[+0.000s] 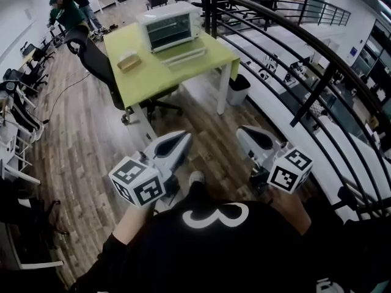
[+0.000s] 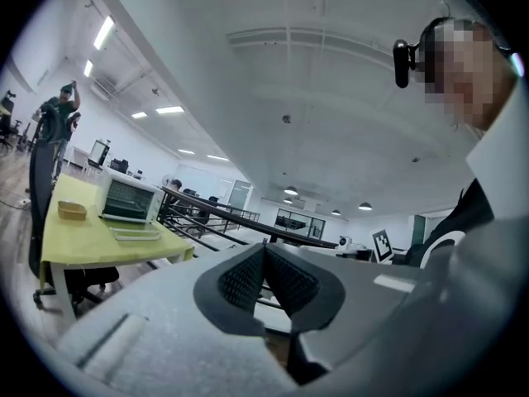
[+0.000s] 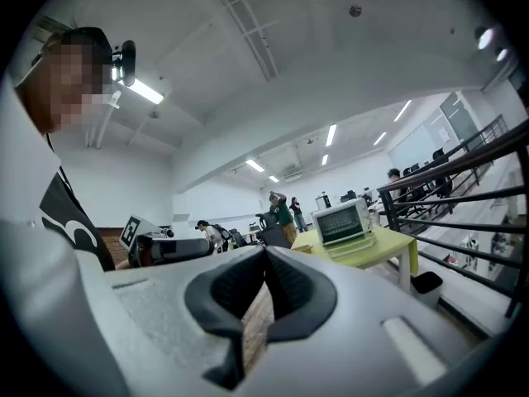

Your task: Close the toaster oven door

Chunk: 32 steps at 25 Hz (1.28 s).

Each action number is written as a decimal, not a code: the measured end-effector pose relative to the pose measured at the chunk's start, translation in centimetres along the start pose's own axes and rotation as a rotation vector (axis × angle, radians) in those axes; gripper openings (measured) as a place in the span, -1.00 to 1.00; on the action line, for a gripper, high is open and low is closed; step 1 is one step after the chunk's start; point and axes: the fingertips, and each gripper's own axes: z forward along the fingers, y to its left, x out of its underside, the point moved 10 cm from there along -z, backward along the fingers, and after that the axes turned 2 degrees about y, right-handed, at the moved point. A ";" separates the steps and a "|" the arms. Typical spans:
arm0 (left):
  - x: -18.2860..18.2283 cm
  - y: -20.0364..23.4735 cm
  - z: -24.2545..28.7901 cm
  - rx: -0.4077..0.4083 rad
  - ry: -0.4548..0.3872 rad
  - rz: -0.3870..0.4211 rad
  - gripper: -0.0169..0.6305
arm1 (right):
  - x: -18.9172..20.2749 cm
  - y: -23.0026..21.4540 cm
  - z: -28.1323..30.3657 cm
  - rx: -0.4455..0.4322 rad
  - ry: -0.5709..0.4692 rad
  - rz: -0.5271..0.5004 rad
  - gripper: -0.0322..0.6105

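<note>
1. toaster oven [image 1: 170, 27] sat toward the far side of a lime-green table [image 1: 146, 78], its door [image 1: 183, 55] dropped open and lying about flat over the tabletop in front of the oven's mouth.
2. a small tan box [image 1: 129, 60] lay on the same table, left of the oven in the head view and apart from it.
3. a black office chair [image 1: 96, 57] stood at the table's left side, and a dark waste bin [image 1: 237, 89] stood on the floor beside the table's right leg.
4. a dark metal railing [image 1: 317, 66] ran along the right of the table, with long white desks [image 1: 278, 105] beyond it.
5. two people [image 1: 70, 10] stood at the back of the room, well beyond the table.
6. left gripper [image 1: 178, 140] was held low, close to the wearer's black shirt [image 1: 208, 243] and over the wood-plank floor [image 1: 91, 133], well short of the table; its jaws were pressed together with nothing between them.
7. right gripper [image 1: 249, 133] was held alongside it, likewise well apart from the oven, jaws together and empty.
8. both grippers pointed toward the table, and each gripper view showed the oven small in the distance with its door down.
</note>
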 end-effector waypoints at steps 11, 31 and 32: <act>-1.9 8.0 6.0 0.018 0.015 0.001 -0.91 | -1.6 -6.5 7.2 0.014 0.019 0.003 -0.89; -8.2 38.8 24.4 -0.020 0.118 -0.065 -0.91 | -6.9 -27.8 34.6 0.056 0.152 0.061 -0.89; -8.0 40.0 25.0 -0.027 0.122 -0.064 -0.91 | -7.0 -28.6 35.4 0.058 0.157 0.059 -0.89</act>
